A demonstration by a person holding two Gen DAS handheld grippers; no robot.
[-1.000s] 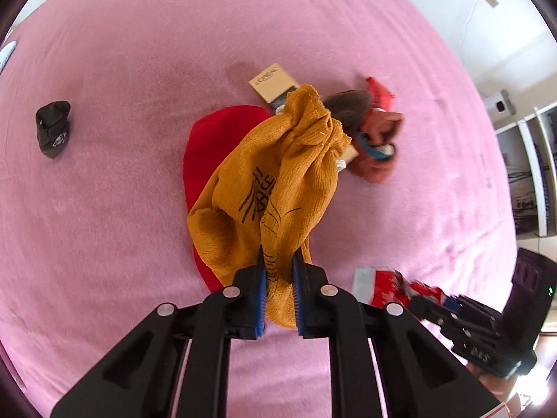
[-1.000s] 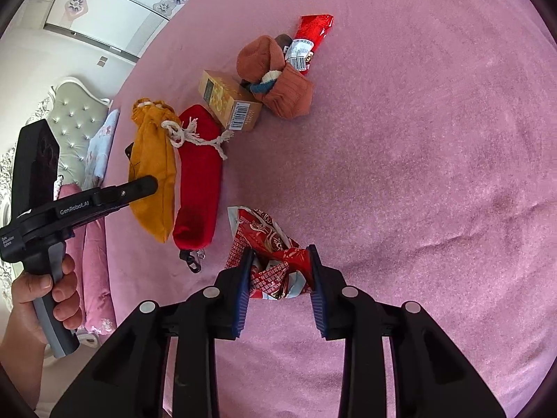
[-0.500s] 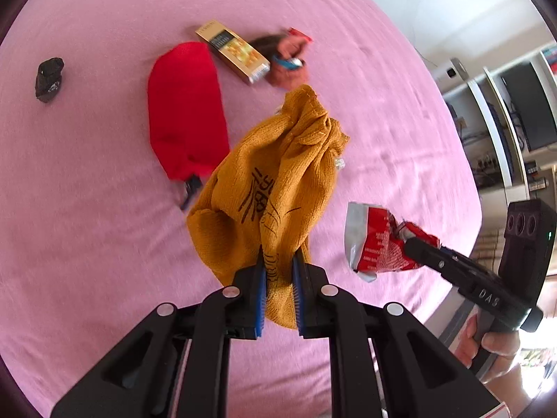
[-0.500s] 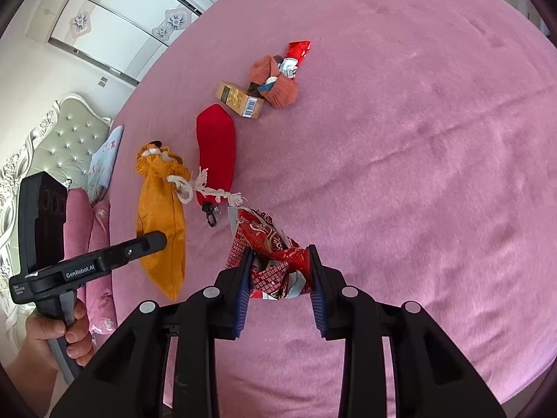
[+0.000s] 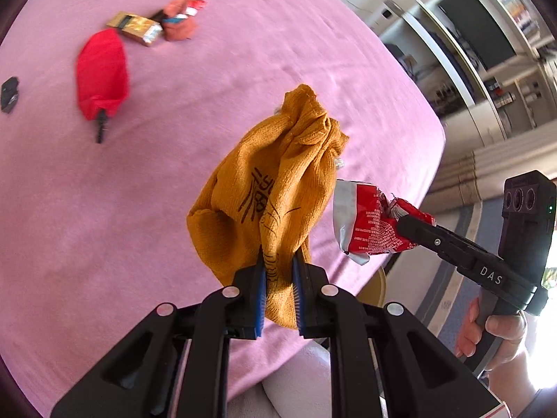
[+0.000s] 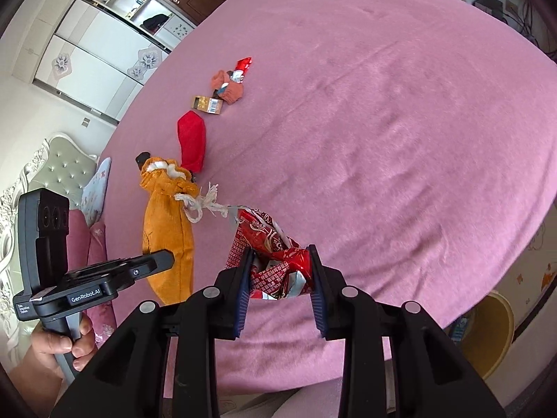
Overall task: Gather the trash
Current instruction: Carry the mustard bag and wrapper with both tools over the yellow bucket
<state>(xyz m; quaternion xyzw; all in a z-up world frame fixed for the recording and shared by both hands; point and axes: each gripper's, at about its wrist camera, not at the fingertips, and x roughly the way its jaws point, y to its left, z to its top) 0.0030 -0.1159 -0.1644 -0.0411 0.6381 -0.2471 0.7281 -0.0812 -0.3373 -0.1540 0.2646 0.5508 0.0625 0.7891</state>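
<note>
My left gripper (image 5: pixel 278 264) is shut on an orange drawstring bag (image 5: pixel 271 188), which hangs in the air above the pink bed (image 5: pixel 209 69). The same orange bag (image 6: pixel 167 237) shows at the left of the right wrist view, its white cord trailing rightward. My right gripper (image 6: pixel 280 268) is shut on a crumpled red snack wrapper (image 6: pixel 271 254), also lifted off the bed. In the left wrist view the red wrapper (image 5: pixel 365 223) sits just right of the bag, pinched by the right gripper (image 5: pixel 400 223).
On the pink bed (image 6: pixel 383 104) lie a red pouch (image 5: pixel 101 73), a gold box (image 5: pixel 135 29), an orange-brown cloth bundle (image 5: pixel 179 28) with a red wrapper, and a small black object (image 5: pixel 8 92). A yellow bin (image 6: pixel 494 331) stands past the bed's edge. Shelves (image 5: pixel 487 52) line the wall.
Both grippers have lifted and pulled back toward the bed's near edge, carrying the orange bag and the red wrapper. The items on the bed now look smaller and farther away.
</note>
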